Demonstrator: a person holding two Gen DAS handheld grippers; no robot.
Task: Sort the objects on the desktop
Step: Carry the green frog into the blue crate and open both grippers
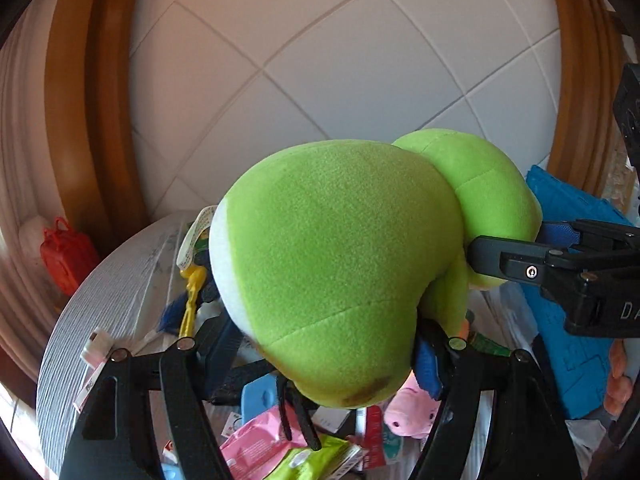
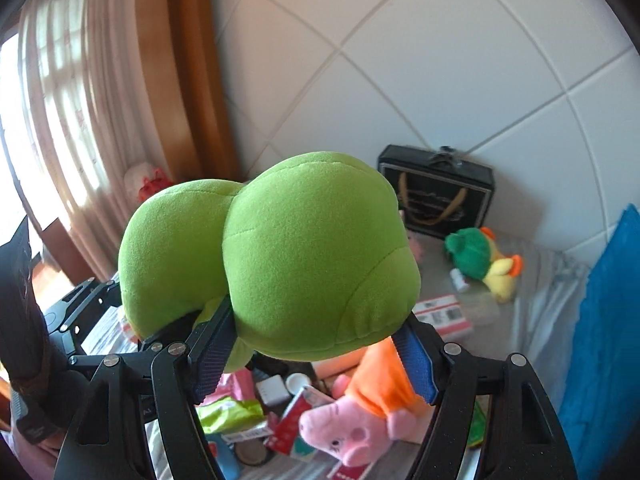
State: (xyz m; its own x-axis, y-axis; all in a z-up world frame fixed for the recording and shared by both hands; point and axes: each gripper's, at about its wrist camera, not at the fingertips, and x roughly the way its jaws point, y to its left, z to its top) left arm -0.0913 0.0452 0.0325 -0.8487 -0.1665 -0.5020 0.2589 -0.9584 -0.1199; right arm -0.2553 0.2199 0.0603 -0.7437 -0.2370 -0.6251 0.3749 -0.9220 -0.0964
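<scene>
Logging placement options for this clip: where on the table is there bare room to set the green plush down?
Both grippers, left and right, clamp the green plush above the table. Bare patches: the table's left rim beside the yellow toy, and the grey stretch between the duck plush and the blue board. Crowded: directly below, around the pink pig and packets.

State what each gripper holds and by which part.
Both grip the same lime-green plush toy, held above the cluttered table. The left gripper clamps its larger lobe from below; the right gripper clamps the smaller lobe's underside.
</scene>
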